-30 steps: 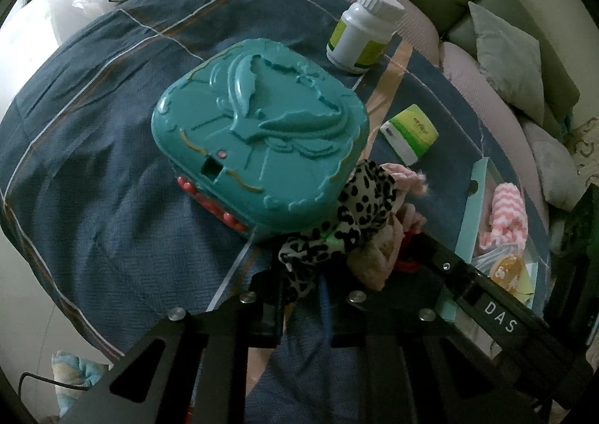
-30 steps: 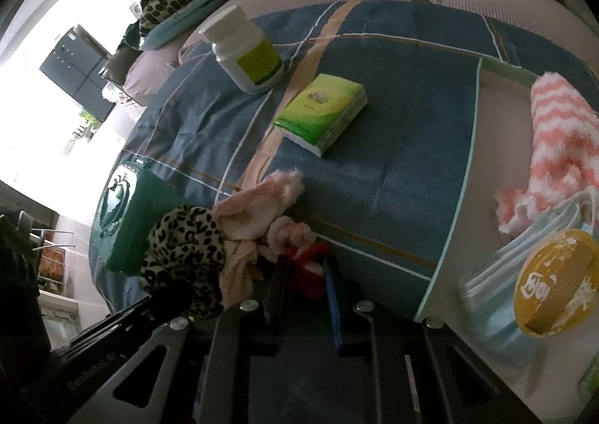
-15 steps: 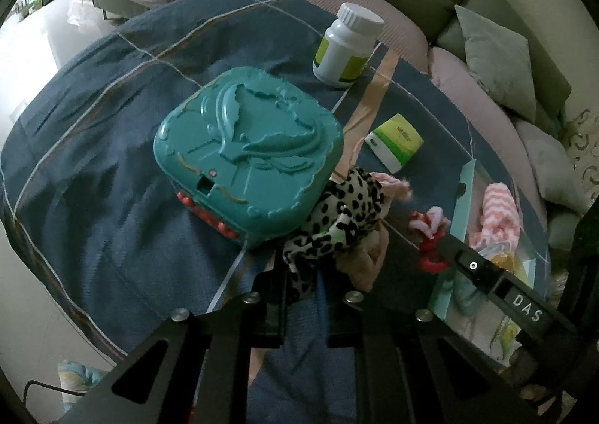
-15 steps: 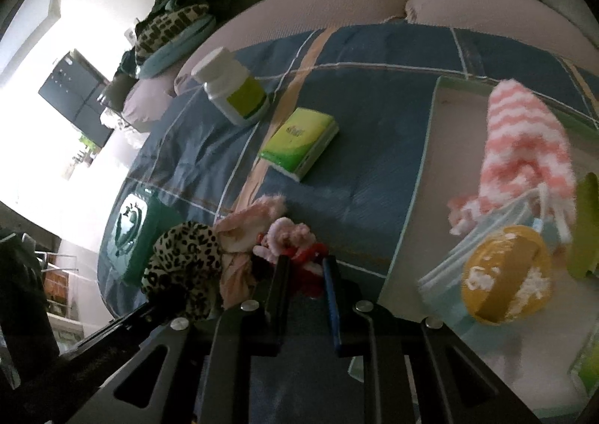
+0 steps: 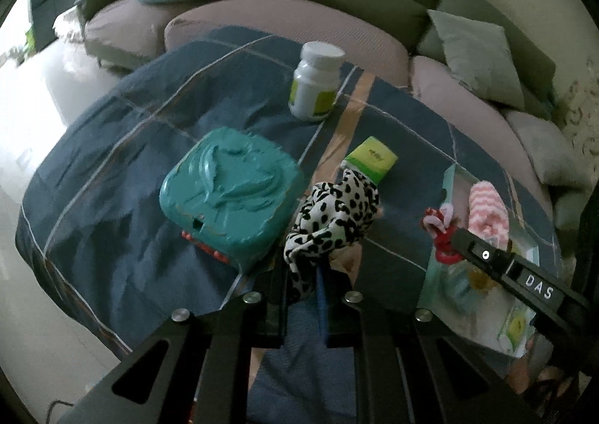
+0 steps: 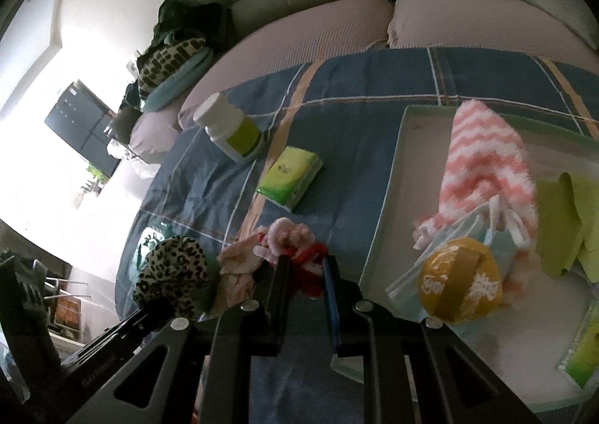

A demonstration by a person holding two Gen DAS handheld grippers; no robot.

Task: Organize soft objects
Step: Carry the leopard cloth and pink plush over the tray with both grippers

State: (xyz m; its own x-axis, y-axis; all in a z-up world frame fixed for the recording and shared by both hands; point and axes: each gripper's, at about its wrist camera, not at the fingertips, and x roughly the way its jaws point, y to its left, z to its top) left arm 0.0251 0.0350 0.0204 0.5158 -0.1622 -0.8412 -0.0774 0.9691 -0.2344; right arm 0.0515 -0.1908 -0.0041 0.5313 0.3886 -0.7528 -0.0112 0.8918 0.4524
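Observation:
My left gripper (image 5: 304, 276) is shut on a leopard-print cloth (image 5: 333, 218) and holds it above the blue plaid cover; it also shows in the right wrist view (image 6: 176, 270), with a pale pink cloth (image 6: 237, 268) beside it. My right gripper (image 6: 305, 268) is shut on a red and pink fuzzy hair tie (image 6: 295, 248), lifted near the left rim of the white tray (image 6: 391, 177); the tie also shows in the left wrist view (image 5: 440, 233). The tray holds a pink striped fuzzy sock (image 6: 486, 162), face masks (image 6: 498, 237) and a yellow round pack (image 6: 460, 283).
A teal plastic case (image 5: 232, 195) lies left on the cover. A white pill bottle (image 5: 316, 85) and a green tissue pack (image 5: 370, 160) lie behind. Sofa cushions (image 5: 483, 53) ring the far side. Yellow-green cloth (image 6: 565, 222) lies in the tray's right part.
Both grippers have risen and pulled back. The leopard cloth lifted off beside the teal case. The hair tie was carried right, toward the tray rim.

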